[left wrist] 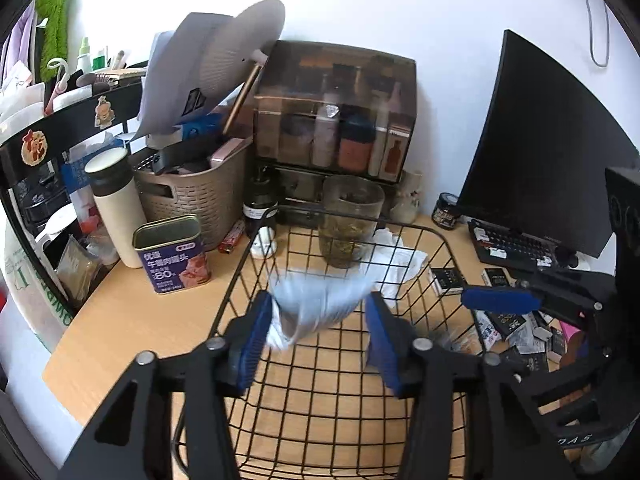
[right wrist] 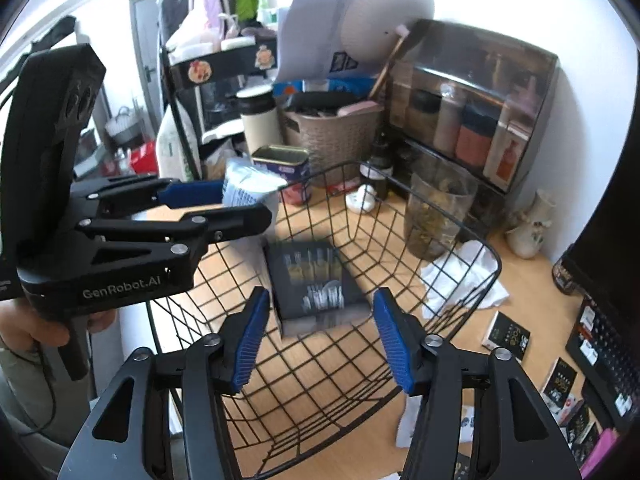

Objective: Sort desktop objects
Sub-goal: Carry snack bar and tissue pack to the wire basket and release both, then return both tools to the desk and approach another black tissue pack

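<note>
Packet (left wrist: 316,304), pale blue and blurred, hangs above the wire basket (left wrist: 452,256) between the released left tongs (left wrist: 318,314), a black box (right wrist: 316,284) lies inside below the released right tongs (right wrist: 320,312), all on the counter (left wrist: 132,320).

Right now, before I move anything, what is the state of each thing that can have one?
Left claw: open, blurred packet loose between its pads.
Right claw: open, empty, above the dark box.
Dark box: inside the wire basket, blurred.
Wire basket: upright on the desk.
Meat tin: upright, top open.
White flask: upright, lid on.
Glass jar: upright, uncovered, partly filled.
Monitor: screen dark.
</note>
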Demonstrator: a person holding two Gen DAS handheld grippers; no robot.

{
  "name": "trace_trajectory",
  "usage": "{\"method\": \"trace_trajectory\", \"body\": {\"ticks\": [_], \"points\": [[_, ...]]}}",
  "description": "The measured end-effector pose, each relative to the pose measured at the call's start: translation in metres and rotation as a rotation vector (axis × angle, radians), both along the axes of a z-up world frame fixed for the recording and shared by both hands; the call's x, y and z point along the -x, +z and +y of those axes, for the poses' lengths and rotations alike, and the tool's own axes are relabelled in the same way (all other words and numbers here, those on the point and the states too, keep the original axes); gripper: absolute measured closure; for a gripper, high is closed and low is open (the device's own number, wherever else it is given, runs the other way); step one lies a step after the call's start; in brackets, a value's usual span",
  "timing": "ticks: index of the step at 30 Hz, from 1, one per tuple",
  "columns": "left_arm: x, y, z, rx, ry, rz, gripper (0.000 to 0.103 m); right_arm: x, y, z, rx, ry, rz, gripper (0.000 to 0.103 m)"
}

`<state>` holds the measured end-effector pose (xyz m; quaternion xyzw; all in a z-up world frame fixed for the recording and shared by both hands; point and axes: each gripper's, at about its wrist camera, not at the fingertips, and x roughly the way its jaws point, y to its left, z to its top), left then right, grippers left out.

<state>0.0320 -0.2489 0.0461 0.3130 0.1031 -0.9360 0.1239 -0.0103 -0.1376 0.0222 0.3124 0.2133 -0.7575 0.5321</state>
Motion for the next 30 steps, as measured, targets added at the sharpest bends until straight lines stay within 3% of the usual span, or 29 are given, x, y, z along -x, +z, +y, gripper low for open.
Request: {"method": "trace_trajectory", "body": {"ticks": [15, 19, 24, 26, 30], "points": [[0.007, 0.008, 0.044, 0.034, -0.100, 0.005, 0.044, 0.011, 0.014, 0.043, 0.031, -0.070, 0.013, 0.042], [0.009, 0.010, 0.058, 0.044, -0.130, 0.006, 0.035, 0.013, 0.013, 0.067, 0.039, -0.110, 0.011, 0.042], [0.013, 0.014, 0.093, 0.044, -0.224, 0.027, 0.030, 0.020, 0.010, 0.112, 0.040, -0.188, 0.010, 0.041], [0.016, 0.015, 0.110, 0.056, -0.260, 0.027, 0.023, 0.024, 0.009, 0.132, 0.039, -0.227, 0.015, 0.040], [0.023, 0.014, 0.161, 0.106, -0.363, 0.041, 0.013, 0.034, 0.008, 0.183, 0.045, -0.314, 0.017, 0.029]]}}
